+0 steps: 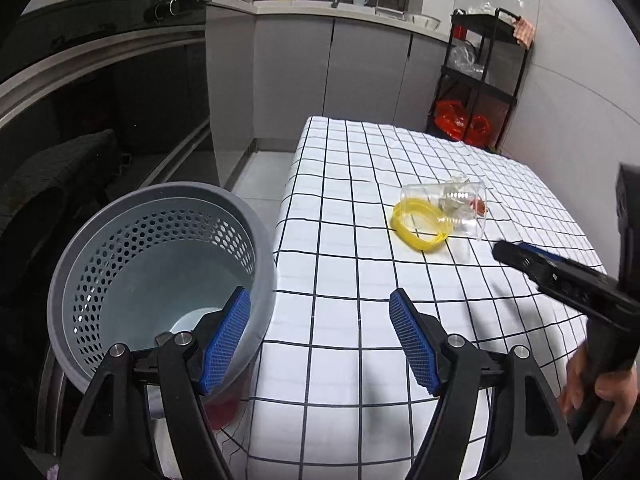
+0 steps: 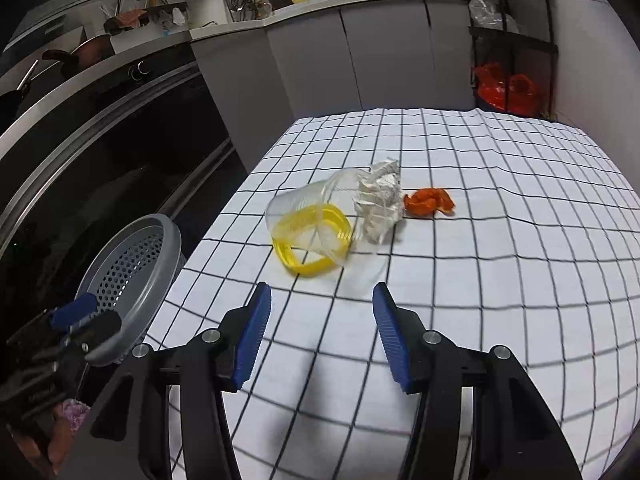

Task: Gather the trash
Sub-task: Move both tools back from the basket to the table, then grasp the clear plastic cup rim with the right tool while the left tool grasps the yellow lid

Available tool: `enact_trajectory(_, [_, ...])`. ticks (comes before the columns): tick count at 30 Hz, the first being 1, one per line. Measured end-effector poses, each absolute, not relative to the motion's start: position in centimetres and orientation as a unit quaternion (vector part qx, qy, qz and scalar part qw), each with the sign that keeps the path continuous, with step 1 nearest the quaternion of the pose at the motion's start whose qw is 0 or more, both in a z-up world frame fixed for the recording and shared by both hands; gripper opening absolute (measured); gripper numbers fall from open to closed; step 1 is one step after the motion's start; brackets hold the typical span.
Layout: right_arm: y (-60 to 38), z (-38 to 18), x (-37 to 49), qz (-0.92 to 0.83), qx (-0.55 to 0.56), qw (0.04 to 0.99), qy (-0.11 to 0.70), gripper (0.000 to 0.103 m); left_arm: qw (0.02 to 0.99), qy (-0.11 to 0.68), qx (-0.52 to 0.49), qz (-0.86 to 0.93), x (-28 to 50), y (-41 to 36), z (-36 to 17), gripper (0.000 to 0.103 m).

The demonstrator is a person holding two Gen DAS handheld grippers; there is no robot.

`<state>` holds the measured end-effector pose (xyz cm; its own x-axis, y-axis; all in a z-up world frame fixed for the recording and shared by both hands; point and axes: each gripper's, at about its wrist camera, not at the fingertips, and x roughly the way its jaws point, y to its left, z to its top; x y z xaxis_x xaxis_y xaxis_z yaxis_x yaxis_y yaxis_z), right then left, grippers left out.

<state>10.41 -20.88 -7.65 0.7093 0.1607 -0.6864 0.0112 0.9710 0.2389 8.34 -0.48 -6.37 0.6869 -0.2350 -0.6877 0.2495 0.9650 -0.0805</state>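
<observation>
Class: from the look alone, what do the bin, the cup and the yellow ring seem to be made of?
Bin: grey, matte moulded plastic, judging by its even punched holes and smooth rolled rim.
Cup: thin clear glossy plastic; the cloth's grid shows through it.
Yellow ring: translucent yellow, glossy, probably plastic or rubber; the look leaves that open.

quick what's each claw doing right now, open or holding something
Left claw: open, empty, beside the gray basket.
Right claw: open, empty, short of the clear plastic cup.
</observation>
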Motion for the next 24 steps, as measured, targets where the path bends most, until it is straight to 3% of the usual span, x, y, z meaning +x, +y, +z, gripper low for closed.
enact_trajectory(14, [-19.9,-9.6,17.1,0.075,0.109,0.909,0.394,0.05,0.911,0.396,0.02,-0.114,10.4,-1.3,-8.5,0.073])
enact_trajectory(21, [-19.6,-9.5,17.4,0.091,0.109,0.907,0.396,0.007,0.91,0.398,0.024,-0.116,10.9,-2.2,-8.3,0.073])
enact_trajectory(24, [-20.0,-8.7,16.6,0.094,0.114,0.911,0.386,0.004,0.91,0.396,0.027,-0.12,11.0,-3.0,-8.0,0.073])
